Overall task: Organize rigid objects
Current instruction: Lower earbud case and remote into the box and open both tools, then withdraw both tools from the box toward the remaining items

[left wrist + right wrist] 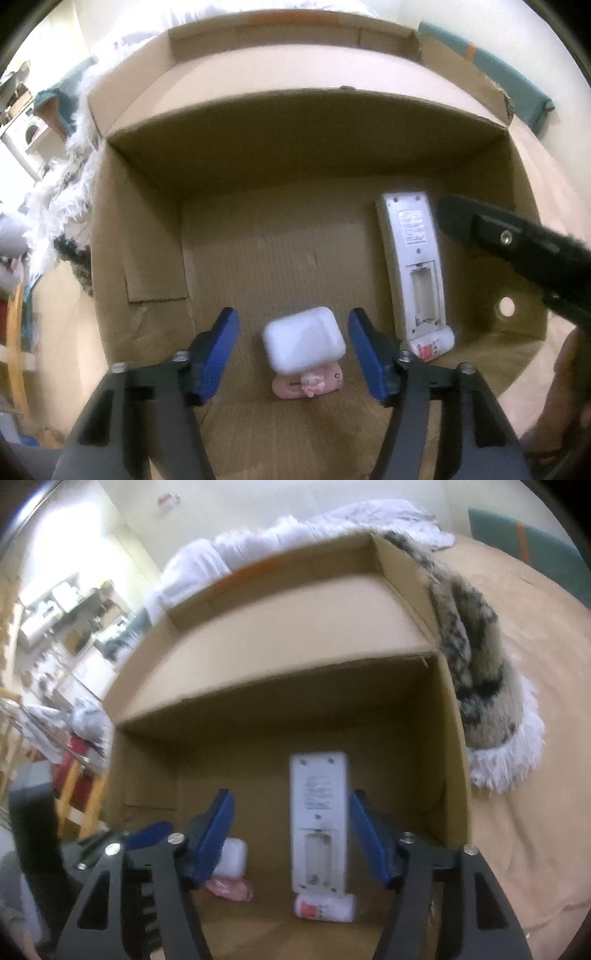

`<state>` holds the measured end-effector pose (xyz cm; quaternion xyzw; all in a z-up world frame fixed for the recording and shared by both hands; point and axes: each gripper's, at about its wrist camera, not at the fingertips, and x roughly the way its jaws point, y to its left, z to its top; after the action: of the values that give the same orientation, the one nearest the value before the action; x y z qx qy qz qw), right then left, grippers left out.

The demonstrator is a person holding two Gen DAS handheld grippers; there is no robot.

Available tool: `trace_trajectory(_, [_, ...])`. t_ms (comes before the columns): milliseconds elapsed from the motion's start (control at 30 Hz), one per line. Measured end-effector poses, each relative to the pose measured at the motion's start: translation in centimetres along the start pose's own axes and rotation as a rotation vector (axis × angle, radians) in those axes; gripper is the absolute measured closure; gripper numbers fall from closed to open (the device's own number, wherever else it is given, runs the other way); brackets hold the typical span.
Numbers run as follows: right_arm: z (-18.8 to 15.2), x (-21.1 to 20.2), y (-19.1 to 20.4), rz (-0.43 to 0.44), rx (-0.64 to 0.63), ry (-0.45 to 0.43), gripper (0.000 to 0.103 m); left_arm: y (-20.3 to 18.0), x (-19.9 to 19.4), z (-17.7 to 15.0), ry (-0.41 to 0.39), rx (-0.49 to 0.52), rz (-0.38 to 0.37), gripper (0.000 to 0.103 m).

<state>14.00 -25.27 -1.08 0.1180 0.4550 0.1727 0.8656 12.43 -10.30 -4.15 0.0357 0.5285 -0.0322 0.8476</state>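
Now hovering both released: left gripper straddling white case, right gripper straddling remote, each apparently dropped flat inside cardboard box for tidy storage.

Dim, soft blur, fisheye-warped edges

Surface: bed under a tan sheet
Box: open cardboard box sitting on the sheet
Throw: fringed fuzzy throw on the sheet, touching the box's side
Pillow: teal pillow with an orange stripe, beyond the box
Linen: white bedding heaped behind the box
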Motion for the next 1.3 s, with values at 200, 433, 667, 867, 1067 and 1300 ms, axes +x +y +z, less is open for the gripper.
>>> trace_trajectory(200, [0.3,-0.7,0.0,-0.010,0.011,-0.047,0.005,-0.1,-0.8,-0.2,-0.031,-0.004,0.034,0.035])
trace_trajectory(433, [0.4,-1.1,-1.4,0.002,0.084,-0.047,0.005,0.2,-1.0,0.3,-0.028,-0.020,0.033,0.035])
trace_trajectory(667, [0.2,-2.7,-1.5,-0.004,0.098,-0.083,0.005,1.2,-3.6,0.1,-0.055,-0.034,0.013,0.035])
trace_trajectory(867, [-1.2,-5.2,-1.3,-0.008,0.122,-0.099,0.005,1.1,-7.3,-1.6,-0.137,-0.004,0.033,0.034])
trace_trajectory(1067, [-3.7,-5.8,-0.1,-0.007,0.123,-0.056,0.005,2.9,-8.7,-3.9,-0.123,-0.031,0.044,0.034])
trace_trajectory(1300, [-6.6,-7.5,1.7,-0.015,0.096,-0.051,0.005,5.3,-9.4,-6.4,-0.096,-0.078,0.040,0.034])
